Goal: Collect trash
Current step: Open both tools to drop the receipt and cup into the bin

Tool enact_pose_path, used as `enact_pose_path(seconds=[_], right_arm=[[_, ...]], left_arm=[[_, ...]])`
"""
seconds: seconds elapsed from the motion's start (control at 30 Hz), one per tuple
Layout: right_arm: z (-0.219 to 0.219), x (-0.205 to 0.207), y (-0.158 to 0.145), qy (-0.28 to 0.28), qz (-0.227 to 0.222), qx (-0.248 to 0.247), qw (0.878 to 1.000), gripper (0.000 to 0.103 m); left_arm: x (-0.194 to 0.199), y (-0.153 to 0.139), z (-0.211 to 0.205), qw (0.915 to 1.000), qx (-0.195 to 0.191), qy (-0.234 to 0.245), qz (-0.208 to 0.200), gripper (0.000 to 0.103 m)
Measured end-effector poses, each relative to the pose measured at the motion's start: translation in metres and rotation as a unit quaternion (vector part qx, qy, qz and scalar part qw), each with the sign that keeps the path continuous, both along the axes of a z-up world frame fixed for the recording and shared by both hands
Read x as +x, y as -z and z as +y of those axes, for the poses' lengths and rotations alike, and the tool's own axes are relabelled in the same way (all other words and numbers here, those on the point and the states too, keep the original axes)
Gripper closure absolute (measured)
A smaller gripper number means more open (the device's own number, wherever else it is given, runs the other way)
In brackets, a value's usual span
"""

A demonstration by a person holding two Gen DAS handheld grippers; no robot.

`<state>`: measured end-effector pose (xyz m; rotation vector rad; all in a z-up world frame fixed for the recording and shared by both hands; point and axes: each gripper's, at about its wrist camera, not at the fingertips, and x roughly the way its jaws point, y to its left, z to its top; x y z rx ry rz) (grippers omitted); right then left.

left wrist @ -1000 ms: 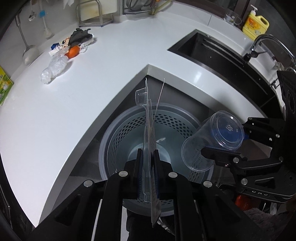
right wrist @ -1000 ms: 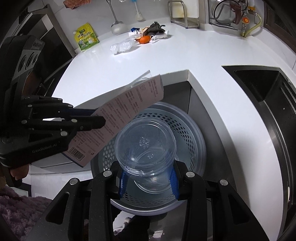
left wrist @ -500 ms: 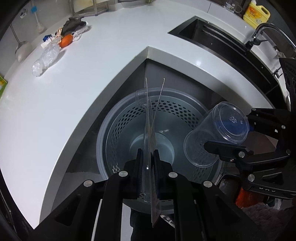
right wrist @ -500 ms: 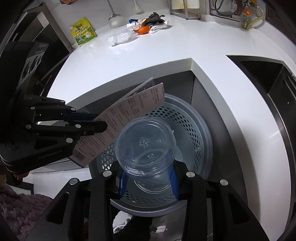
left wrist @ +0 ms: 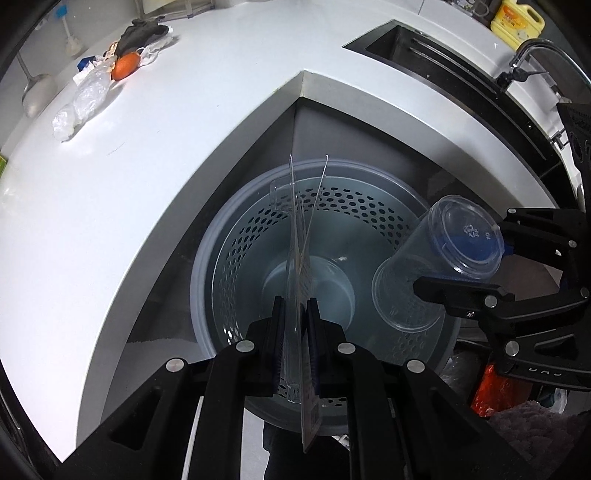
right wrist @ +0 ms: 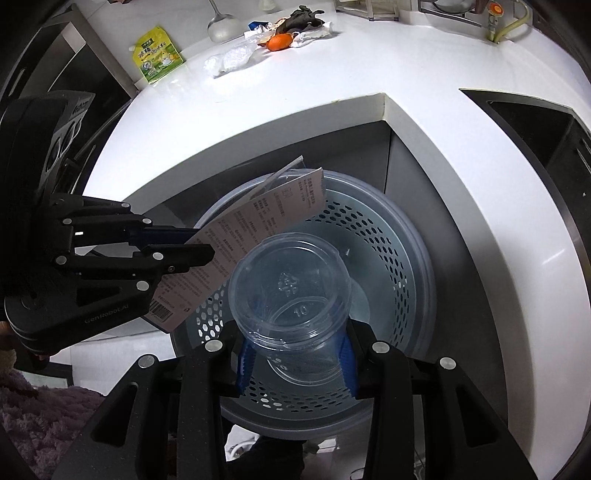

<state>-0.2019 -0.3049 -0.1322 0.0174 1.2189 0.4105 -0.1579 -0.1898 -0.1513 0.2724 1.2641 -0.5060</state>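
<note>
A grey perforated bin (left wrist: 201, 280) stands on the floor in the inner corner of the white counter, and both grippers hang over it, pointing steeply down. My left gripper (left wrist: 295, 306) is shut on a flat clear blister pack with a printed card (left wrist: 297, 229), held edge-on over the bin's mouth. From the right wrist the card (right wrist: 266, 221) shows its printed side, pinched by the left gripper (right wrist: 201, 243). My right gripper (right wrist: 295, 343) is shut on a clear plastic cup (right wrist: 288, 288), its blue pads pressing its sides. That cup (left wrist: 436, 258) lies tilted over the bin's right rim (right wrist: 424, 266).
At the counter's far end lie a crumpled clear bottle (left wrist: 83, 99), an orange item (left wrist: 125, 65), a dark scrap (left wrist: 142, 31) and a green sachet (right wrist: 157, 55). A sink (left wrist: 424, 51), a tap (left wrist: 532, 55) and a yellow soap bottle (left wrist: 517, 18) are to the right.
The left gripper has sunk toward the bin with the blister pack, and the bin fills more of its view. The right gripper and the cup have barely moved.
</note>
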Motion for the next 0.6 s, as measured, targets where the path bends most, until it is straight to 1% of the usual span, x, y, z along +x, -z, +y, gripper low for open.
enact_pose_path(seconds=[0.03, 0.1, 0.13, 0.27, 0.33, 0.37, 0.4, 0.43, 0.47, 0.6], right_arm=[[-0.001, 0.000, 0.001, 0.000, 0.001, 0.002, 1.000, 0.065], [-0.003, 0.000, 0.003, 0.004, 0.008, 0.010, 1.000, 0.064], [-0.002, 0.000, 0.002, 0.006, 0.007, 0.008, 1.000, 0.060], [-0.006, 0.000, 0.002, 0.012, 0.009, 0.011, 1.000, 0.059], [-0.006, 0.000, 0.002, 0.012, 0.010, 0.011, 1.000, 0.057], [-0.006, 0.000, 0.002, 0.011, 0.010, 0.012, 1.000, 0.056], [-0.007, 0.000, 0.002, 0.012, 0.009, 0.010, 1.000, 0.051], [-0.006, 0.000, 0.001, 0.013, 0.008, 0.008, 1.000, 0.043], [-0.007, 0.001, 0.001, 0.016, 0.007, 0.007, 1.000, 0.040], [-0.013, 0.000, 0.003, 0.023, 0.012, 0.009, 1.000, 0.038]], left_arm=[[0.001, 0.000, 0.000, 1.0000, -0.001, 0.002, 0.001, 0.090], [0.000, -0.001, -0.002, 0.9998, 0.010, 0.009, -0.011, 0.089], [0.001, -0.001, -0.001, 0.9998, 0.013, 0.011, -0.013, 0.089], [0.004, -0.002, -0.002, 0.9998, 0.010, 0.006, -0.013, 0.087], [0.004, -0.003, -0.002, 0.9998, 0.013, 0.004, -0.016, 0.077], [0.004, -0.003, -0.003, 0.9998, 0.013, 0.003, -0.016, 0.066], [0.004, -0.003, -0.003, 0.9997, 0.015, 0.001, -0.017, 0.050], [0.004, -0.004, -0.002, 0.9996, 0.018, -0.002, -0.021, 0.043], [0.004, -0.005, -0.002, 0.9994, 0.021, -0.004, -0.028, 0.040], [0.004, -0.009, -0.002, 0.9992, 0.023, -0.007, -0.031, 0.040]])
